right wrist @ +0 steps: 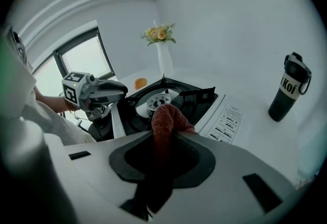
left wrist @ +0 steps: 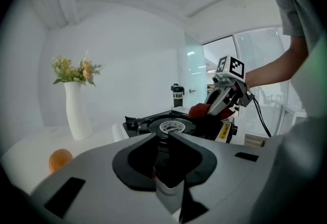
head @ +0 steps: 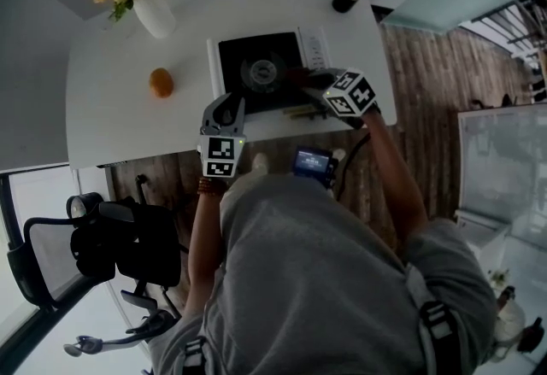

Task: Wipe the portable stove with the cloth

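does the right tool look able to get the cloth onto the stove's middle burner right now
Probably yes. The right tool holds the red cloth over the stove, beside the bare burner. The left tool, on the stove's near left edge, is off that path.

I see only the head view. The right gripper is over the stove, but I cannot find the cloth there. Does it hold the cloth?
Observer: Yes. The right gripper view shows a red cloth clamped between the fingers of the right gripper.
Operator: Does the cloth reach the portable stove?
Observer: In the left gripper view it looks bunched down on the black top, beside the burner.
Operator: What is printed on the black bottle?
Observer: White letters reading Koi.
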Demonstrator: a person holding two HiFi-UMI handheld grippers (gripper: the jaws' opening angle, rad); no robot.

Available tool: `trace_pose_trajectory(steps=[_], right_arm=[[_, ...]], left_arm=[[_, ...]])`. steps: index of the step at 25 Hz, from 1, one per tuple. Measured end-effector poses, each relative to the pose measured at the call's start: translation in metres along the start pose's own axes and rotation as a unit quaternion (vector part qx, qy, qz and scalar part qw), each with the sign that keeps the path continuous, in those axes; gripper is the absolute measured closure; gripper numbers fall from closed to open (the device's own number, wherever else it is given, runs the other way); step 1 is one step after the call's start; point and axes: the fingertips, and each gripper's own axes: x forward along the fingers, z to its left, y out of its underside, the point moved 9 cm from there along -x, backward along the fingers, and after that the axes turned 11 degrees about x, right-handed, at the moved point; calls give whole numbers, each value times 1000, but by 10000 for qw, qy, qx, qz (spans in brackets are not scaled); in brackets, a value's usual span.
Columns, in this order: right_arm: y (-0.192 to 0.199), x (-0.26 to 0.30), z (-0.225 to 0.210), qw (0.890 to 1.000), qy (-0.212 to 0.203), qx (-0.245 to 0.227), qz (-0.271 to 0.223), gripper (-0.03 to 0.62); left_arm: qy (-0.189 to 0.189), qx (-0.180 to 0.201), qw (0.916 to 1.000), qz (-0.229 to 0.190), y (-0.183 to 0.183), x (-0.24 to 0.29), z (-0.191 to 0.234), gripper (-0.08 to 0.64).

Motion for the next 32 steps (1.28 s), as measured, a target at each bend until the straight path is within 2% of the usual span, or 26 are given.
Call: trace_pose_trajectory(steps=[2, 5, 7, 8, 10, 11, 12, 13, 14, 17, 19, 20, 21, 23, 25, 28, 32], right_arm=[[1, -7, -8, 9989, -205, 290, -315, 500], [4, -28, -9, 9912, -109, 663, -1143, 497], [7, -42, 12, 9886, 56, 419, -1446, 494], [8, -47, 27, 9890, 200, 36, -1466, 492], [10, -47, 55, 9827, 653, -1242, -1205, 492], [13, -43, 67, 9712, 898, -1995, -942, 491], [16, -38, 78, 9550, 1107, -2671, -659, 490], [20, -33, 88, 9393, 1251, -3168, -413, 491], [22, -27, 95, 9287, 1327, -3456, -231, 491], [21, -8, 107, 9160, 1530, -3708, 86, 492], [20, 7, 110, 9035, 1701, -3909, 452, 492], [20, 13, 111, 9014, 1708, -3928, 625, 492], [19, 18, 111, 9040, 1665, -3867, 740, 492], [15, 23, 112, 9147, 1534, -3644, 841, 492], [10, 27, 114, 9227, 1416, -3458, 950, 492], [3, 31, 114, 9301, 1281, -3225, 1202, 492], [-4, 36, 114, 9316, 1093, -3173, 1399, 492]], left_arm=[[13, -22, 10000, -7, -2, 0, 0, 477], [137, -126, 9998, -15, -2, 3, 2, 472], [219, -181, 9996, 1, -1, 2, 4, 472], [233, -189, 9996, -2, -1, 2, 5, 472], [205, -156, 9997, -45, -1, 2, 6, 472], [180, -125, 9997, -70, -1, 3, 6, 473], [161, -96, 9998, -85, -1, 3, 6, 474], [151, -69, 9998, -97, -1, 3, 5, 476], [149, -30, 9998, -122, 0, 2, 4, 476], [149, 207, 9991, -327, -1, -4, 1, 477], [75, 269, 9984, -492, 0, -10, -1, 477], [-4, 234, 9983, -534, 1, -14, 0, 474], [-87, 166, 9983, -543, 3, -17, 1, 472], [-108, -61, 9985, -538, 9, -22, 5, 459], [65, -302, 9979, -561, 13, -23, 8, 444], [344, -457, 9965, -613, 15, -21, 13, 443], [702, -481, 9941, -671, 16, -22, 11, 431]])
